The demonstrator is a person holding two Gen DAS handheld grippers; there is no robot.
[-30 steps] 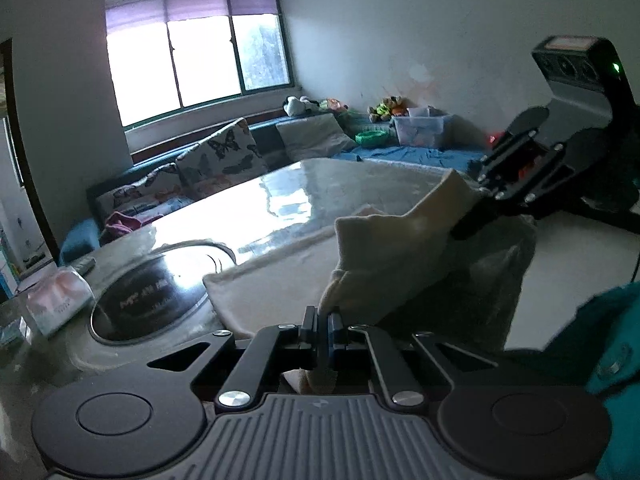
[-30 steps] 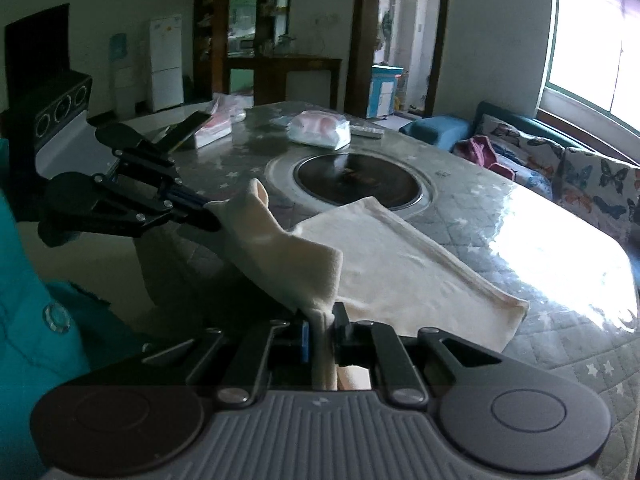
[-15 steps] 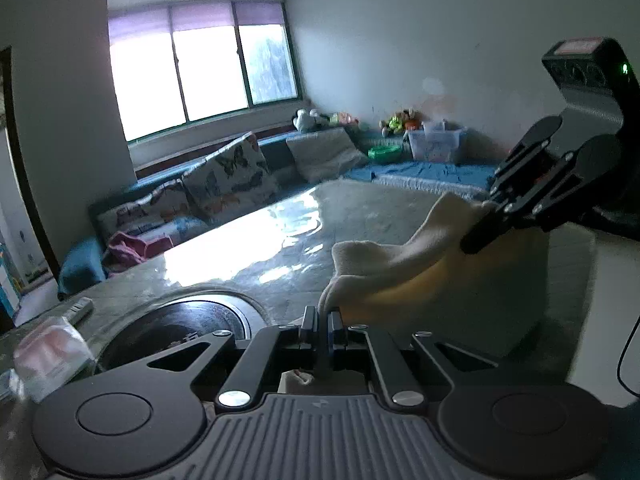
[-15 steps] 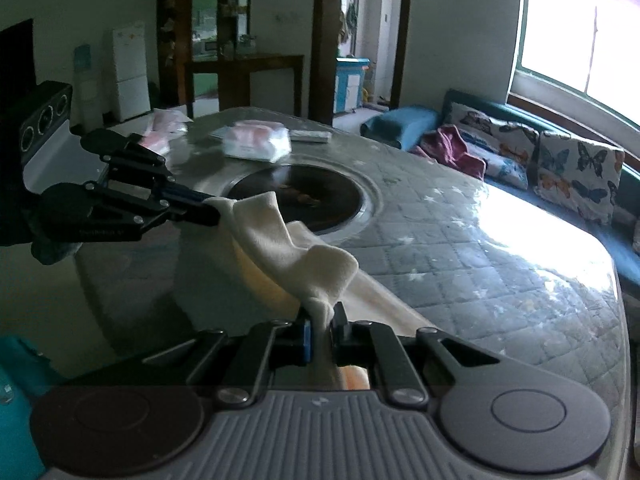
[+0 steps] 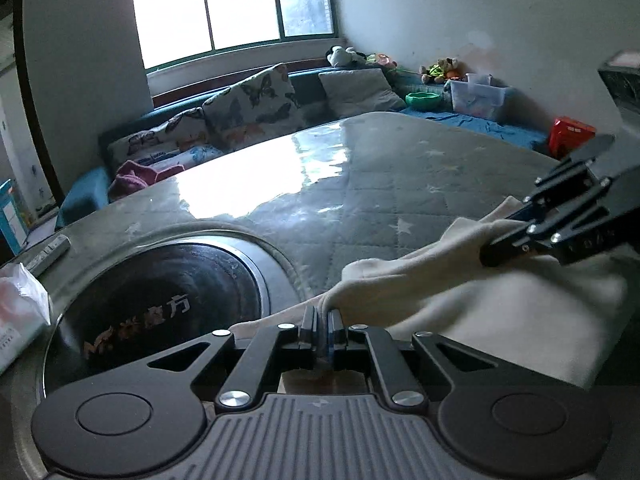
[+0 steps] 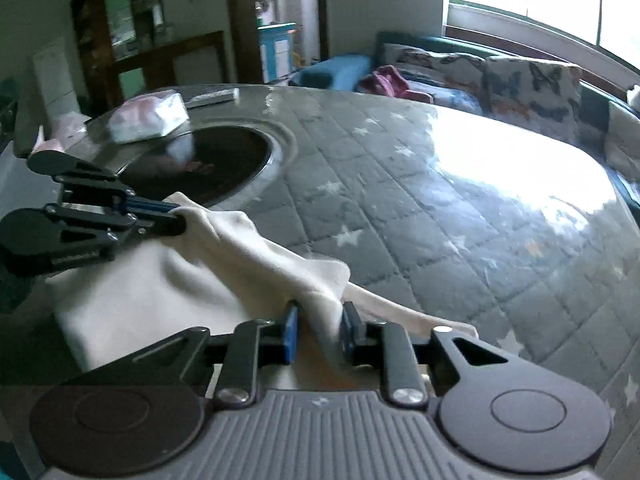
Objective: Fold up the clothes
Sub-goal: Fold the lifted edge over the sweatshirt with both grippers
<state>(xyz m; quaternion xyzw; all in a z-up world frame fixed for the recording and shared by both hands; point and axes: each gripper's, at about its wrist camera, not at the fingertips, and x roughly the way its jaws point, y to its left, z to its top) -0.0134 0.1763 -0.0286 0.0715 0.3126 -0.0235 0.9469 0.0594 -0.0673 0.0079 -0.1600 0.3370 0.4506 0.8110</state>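
**Two grippers on a cream garment at the table edge**

The left gripper (image 5: 320,330) has its fingers pressed together, pinching one corner of the cream garment (image 5: 500,300). The right gripper (image 6: 318,334) shows fingers (image 6: 290,334) parted, with a fold of the garment (image 6: 168,292) lying loosely between them. The cloth spans both grippers, over the star-patterned quilted table cover (image 6: 420,216), just beside the round black hotplate (image 5: 160,288).

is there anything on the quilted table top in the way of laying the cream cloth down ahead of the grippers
Nothing visible. The cream cloth hangs between the left gripper and right gripper; the quilted table top ahead is bare.
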